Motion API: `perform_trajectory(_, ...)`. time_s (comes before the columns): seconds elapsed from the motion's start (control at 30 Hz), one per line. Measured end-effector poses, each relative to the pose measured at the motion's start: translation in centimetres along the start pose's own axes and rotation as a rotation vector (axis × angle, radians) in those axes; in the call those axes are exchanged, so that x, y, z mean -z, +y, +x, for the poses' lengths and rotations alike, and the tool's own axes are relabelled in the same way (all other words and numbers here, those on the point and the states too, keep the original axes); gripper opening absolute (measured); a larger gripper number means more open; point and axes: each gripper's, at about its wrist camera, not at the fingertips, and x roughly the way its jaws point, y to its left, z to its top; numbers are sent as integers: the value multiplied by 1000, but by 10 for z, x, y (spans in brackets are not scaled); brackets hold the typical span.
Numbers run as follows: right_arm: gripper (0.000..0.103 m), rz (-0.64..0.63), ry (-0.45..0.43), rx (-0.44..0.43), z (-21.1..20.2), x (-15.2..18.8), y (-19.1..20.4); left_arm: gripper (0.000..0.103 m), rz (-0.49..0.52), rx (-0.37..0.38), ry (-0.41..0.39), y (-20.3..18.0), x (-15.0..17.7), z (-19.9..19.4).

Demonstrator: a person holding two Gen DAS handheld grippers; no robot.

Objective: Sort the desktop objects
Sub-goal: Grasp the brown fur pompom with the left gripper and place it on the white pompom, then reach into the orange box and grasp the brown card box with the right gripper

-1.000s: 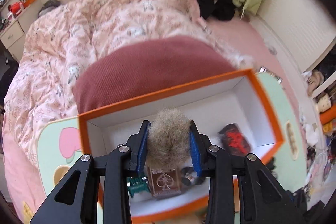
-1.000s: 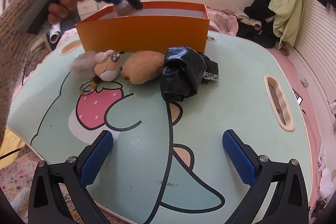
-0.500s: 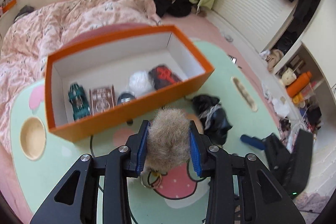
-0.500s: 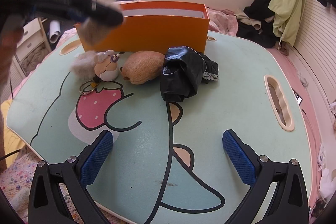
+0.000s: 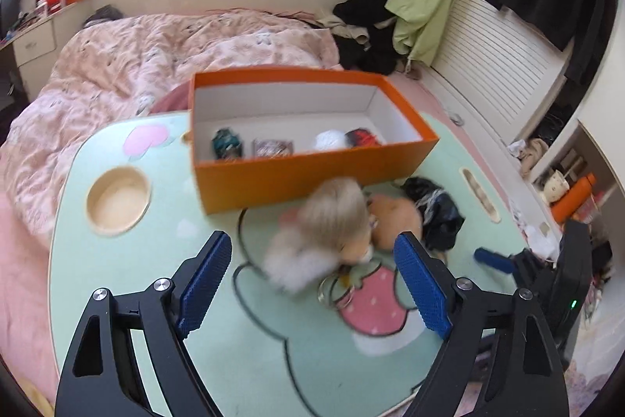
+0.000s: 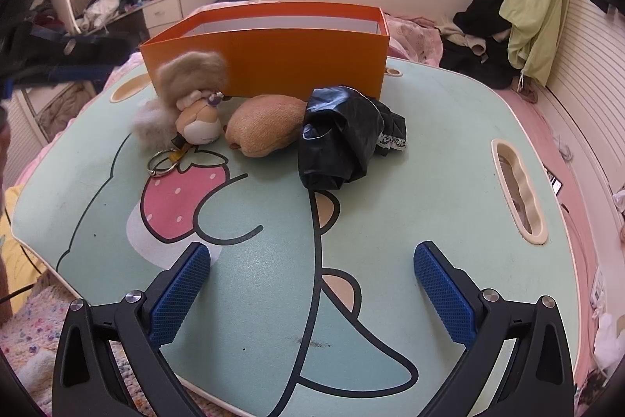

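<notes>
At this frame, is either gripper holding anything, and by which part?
Nothing is held. The left gripper has its jaws opening, pads clear of the blurred fur pom-pom ahead of them. The right gripper is open over bare table.

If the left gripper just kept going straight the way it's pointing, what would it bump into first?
Most likely the furry pompom, which sits blurred between and just beyond the opening fingers of the left gripper, untouched by them. Behind it stands the orange box. Depth is hard to judge through this lens, so take it as a guess.
</notes>
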Motion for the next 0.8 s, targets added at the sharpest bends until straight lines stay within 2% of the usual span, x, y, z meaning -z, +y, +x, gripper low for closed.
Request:
perform_trajectory(0.17, 103, -1, 0, 0, 0, 0, 0, 85, -43, -62, 18, 10, 34, 4)
perform_trajectory(0.3, 103, -1, 0, -1, 0, 0, -1, 85, -5, -154, 66, 1, 48, 28)
perform_trajectory(0.4, 103, -1, 1, -1, 0, 0, -1, 90, 72, -256, 38, -13, 55, 41)
perform_trajectory(0.5, 103, -2, 0, -1, 0, 0, 0, 103, 81, -236, 32, -18, 60, 53)
perform_trajectory(0.8, 103, -5, 1, -3, 0, 0, -1, 103, 83, -228, 7, -13, 66, 67)
